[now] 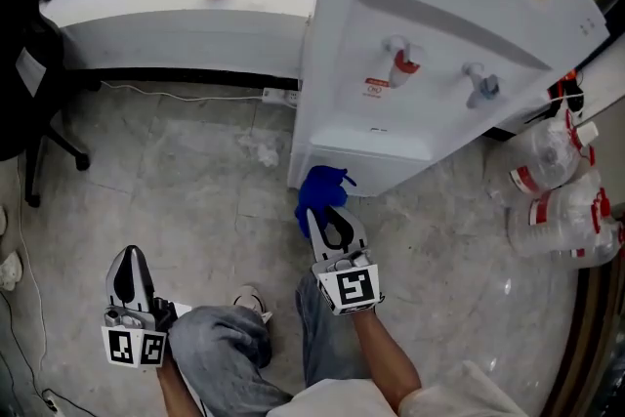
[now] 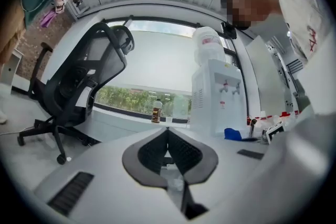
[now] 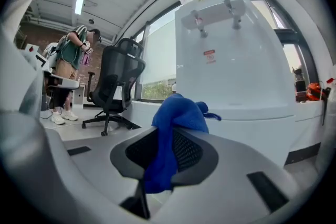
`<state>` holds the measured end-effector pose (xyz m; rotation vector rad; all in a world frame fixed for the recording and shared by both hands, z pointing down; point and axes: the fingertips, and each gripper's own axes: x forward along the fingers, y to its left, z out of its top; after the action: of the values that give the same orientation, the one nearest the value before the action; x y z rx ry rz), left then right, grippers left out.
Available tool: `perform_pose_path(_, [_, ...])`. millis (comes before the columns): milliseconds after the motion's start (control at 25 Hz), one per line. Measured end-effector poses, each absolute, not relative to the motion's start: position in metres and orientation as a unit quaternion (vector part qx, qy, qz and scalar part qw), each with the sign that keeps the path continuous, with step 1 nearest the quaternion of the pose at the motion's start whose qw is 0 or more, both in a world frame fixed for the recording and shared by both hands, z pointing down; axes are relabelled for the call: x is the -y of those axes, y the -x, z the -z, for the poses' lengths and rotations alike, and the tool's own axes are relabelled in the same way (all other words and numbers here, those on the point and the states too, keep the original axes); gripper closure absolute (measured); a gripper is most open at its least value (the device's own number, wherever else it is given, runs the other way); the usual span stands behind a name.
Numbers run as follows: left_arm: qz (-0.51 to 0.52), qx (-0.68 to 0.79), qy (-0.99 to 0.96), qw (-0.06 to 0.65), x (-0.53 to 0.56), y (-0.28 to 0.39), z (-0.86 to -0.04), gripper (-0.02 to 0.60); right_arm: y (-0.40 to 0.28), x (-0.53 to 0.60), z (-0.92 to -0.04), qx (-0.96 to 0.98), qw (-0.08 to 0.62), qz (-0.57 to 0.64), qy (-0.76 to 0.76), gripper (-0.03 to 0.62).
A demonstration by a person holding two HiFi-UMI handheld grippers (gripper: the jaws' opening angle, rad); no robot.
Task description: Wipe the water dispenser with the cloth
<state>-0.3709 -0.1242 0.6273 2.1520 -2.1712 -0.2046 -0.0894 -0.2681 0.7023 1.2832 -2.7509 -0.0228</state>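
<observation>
The soft, limp blue cloth is clamped by its middle in the closed jaws of the right gripper at the centre of the head view. Its bunched free end sits at the low front ledge of the tall white plastic water dispenser, though contact cannot be told. Light and pliable, it should flatten and slide easily on those hard, smooth panels if gripped deep in the fabric, while the left gripper, lower left, is closed on nothing.
</observation>
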Motion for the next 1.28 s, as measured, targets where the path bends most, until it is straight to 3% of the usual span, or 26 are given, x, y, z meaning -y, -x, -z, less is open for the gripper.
perform_pose_path(280, [0.058, 0.728, -0.683, 0.018, 0.103, 0.384, -0.620, 0.571, 0.138, 0.301, -0.721, 0.914, 0.056, 0.035, -0.401, 0.505])
perform_pose_path(600, [0.057, 0.721, -0.691, 0.020, 0.104, 0.381, -0.621, 0.571, 0.124, 0.317, -0.720, 0.903, 0.056, 0.041, -0.423, 0.505])
perform_pose_path(840, [0.051, 0.708, -0.704, 0.017, 0.115, 0.373, -0.619, 0.571, 0.072, 0.334, -0.716, 0.880, 0.054, 0.038, -0.470, 0.505])
perform_pose_path(1280, [0.055, 0.668, -0.742, 0.015, 0.144, 0.334, -0.618, 0.571, -0.084, 0.351, -0.715, 0.802, 0.057, 0.030, -0.593, 0.505])
